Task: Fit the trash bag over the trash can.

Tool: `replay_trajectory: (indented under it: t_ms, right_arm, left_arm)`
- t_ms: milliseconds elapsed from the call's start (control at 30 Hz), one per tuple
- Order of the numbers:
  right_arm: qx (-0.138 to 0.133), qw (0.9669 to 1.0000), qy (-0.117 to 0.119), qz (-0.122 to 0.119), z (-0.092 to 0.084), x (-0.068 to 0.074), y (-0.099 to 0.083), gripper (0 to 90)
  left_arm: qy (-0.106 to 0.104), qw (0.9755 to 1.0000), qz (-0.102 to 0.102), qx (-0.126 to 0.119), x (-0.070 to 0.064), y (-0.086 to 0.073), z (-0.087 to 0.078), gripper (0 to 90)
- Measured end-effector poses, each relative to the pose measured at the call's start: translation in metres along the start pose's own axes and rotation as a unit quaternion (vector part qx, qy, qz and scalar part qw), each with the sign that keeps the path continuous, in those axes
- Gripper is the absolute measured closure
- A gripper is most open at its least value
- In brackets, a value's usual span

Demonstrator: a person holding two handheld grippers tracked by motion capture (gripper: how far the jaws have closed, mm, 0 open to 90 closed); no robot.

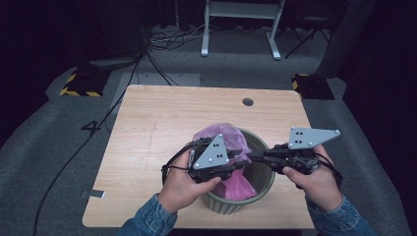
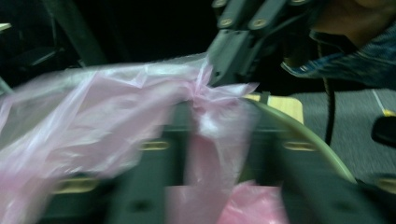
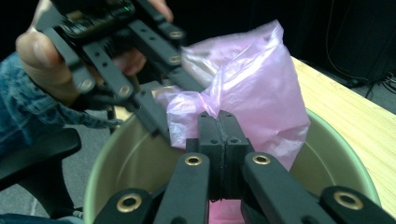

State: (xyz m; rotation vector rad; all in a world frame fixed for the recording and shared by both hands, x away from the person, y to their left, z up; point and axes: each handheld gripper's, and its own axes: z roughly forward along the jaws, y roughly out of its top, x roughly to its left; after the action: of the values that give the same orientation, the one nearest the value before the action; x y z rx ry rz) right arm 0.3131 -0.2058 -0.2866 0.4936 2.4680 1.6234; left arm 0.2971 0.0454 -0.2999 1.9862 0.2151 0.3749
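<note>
Left hand (image 1: 183,186) comes in low at the near edge of the table (image 1: 162,123), denim cuff showing. It carries the left gripper (image 1: 235,158), grey three-cornered plate on top, jaws pointing across the mouth of the bin (image 1: 263,184).

From the left gripper view: pink plastic bag (image 2: 93,121) hangs between the two black jaws, blurred. The film bunches into a twisted neck ahead of the tips. Jaws have a gap between them with bag film running through it; too blurred to tell whether the pads press on the film.

Bag (image 1: 227,137) sits partly in the olive-green bin, its upper part puffed above the rim on the far side, a lower fold down inside beneath the left gripper's jaws.

Right gripper (image 1: 252,156) reaches in from the right, jaw tips meeting the bag just beside the left gripper's tips. In the right gripper view its jaws stand pressed together, pads flush, with bag film (image 3: 252,88) rising directly behind and above the tips; a pinch of pink shows below the pads, so they look clamped on the bag. The left gripper's linkages (image 3: 116,60) sit up and to the left of these jaws, touching the film.

Right hand (image 1: 317,182) holds its gripper level over the bin rim.
</note>
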Motion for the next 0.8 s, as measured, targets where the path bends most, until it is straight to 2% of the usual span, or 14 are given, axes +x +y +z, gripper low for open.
replay_trajectory:
  t_ms: [67,100,167,267,300,333,400,433,567,600,800]
  right_arm:
    - [0.002,1.0,-0.008,0.001,-0.001,-0.001,-0.001,90.0]
    - [0.002,0.9999,-0.016,0.0,-0.004,-0.003,-0.001,90.0]
    - [0.0,0.9997,-0.022,0.005,-0.01,-0.005,-0.003,90.0]
    - [0.0,0.9996,-0.027,0.007,-0.016,-0.008,-0.004,90.0]
    - [0.006,0.9988,-0.048,0.007,-0.023,-0.009,-0.007,90.0]
    - [0.006,0.9985,-0.055,0.008,-0.026,-0.011,-0.007,90.0]
    - [0.004,0.9981,-0.06,0.011,-0.03,-0.013,-0.008,90.0]
    - [0.0,0.9972,-0.073,0.017,-0.04,-0.017,-0.01,90.0]
    - [-0.002,0.9955,-0.092,0.023,-0.057,-0.021,-0.014,90.0]
    - [-0.003,0.9949,-0.098,0.024,-0.062,-0.022,-0.015,90.0]
    - [0.006,0.9909,-0.13,0.036,-0.087,-0.028,-0.022,90.0]
  left_arm:
    - [0.007,0.9999,-0.005,0.005,0.003,-0.002,-0.005,86.5]
    - [0.007,0.9999,-0.005,0.005,0.003,-0.002,-0.005,87.5]
    - [0.006,0.9997,-0.021,-0.011,0.008,-0.007,-0.015,88.3]
    - [0.01,0.9995,-0.025,-0.018,0.01,-0.008,-0.022,88.4]
    - [0.016,0.9994,-0.026,-0.019,0.011,-0.008,-0.027,88.3]
    - [0.024,0.9989,-0.032,-0.024,0.014,-0.01,-0.034,88.2]
    - [0.026,0.9985,-0.037,-0.029,0.015,-0.011,-0.037,88.1]
    - [0.036,0.9982,-0.038,-0.029,0.017,-0.013,-0.044,88.3]
    - [0.049,0.9975,-0.043,-0.027,0.021,-0.017,-0.054,88.7]
    - [0.061,0.9968,-0.044,-0.025,0.023,-0.019,-0.061,88.7]
    - [0.095,0.9939,-0.052,-0.024,0.03,-0.025,-0.08,88.8]
